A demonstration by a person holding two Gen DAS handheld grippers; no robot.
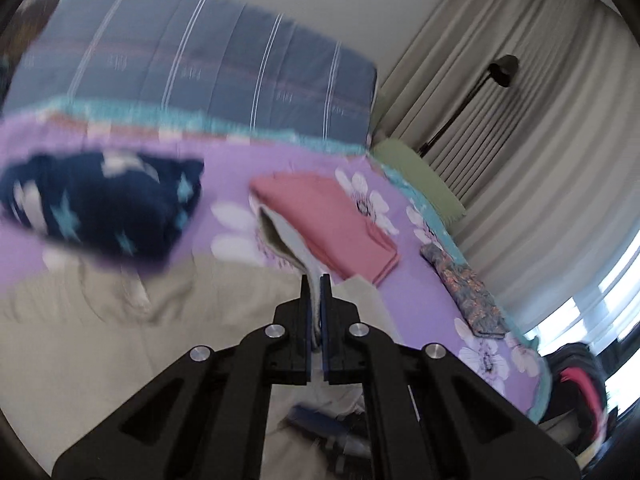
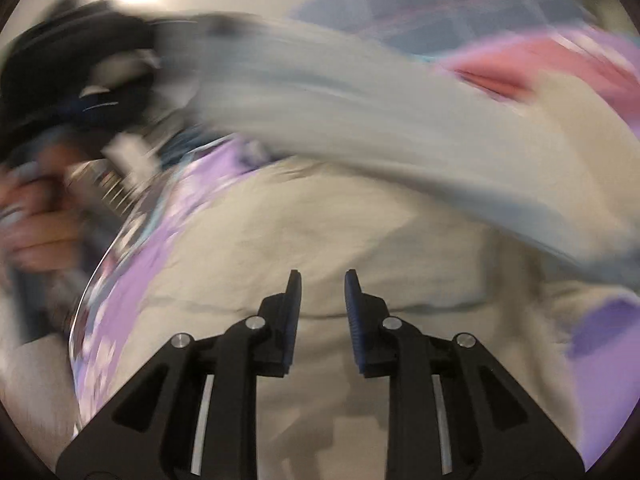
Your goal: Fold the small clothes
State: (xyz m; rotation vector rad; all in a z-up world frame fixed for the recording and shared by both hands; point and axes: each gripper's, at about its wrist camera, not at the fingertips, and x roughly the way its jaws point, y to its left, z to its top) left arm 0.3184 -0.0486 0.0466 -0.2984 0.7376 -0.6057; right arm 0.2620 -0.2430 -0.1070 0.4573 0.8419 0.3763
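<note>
Cloth, pale grey-blue, is hanging pinched in my left tongs, lifted over the beige garment spread on the bed. Beyond it a pink piece and a patterned one are lying folded, while a navy starred bundle is waiting, so I'm judging the job partly done. From the right wrist, my right tongs are standing slightly apart, gripping nothing, while the cloth is sweeping blurred across above them.
</note>
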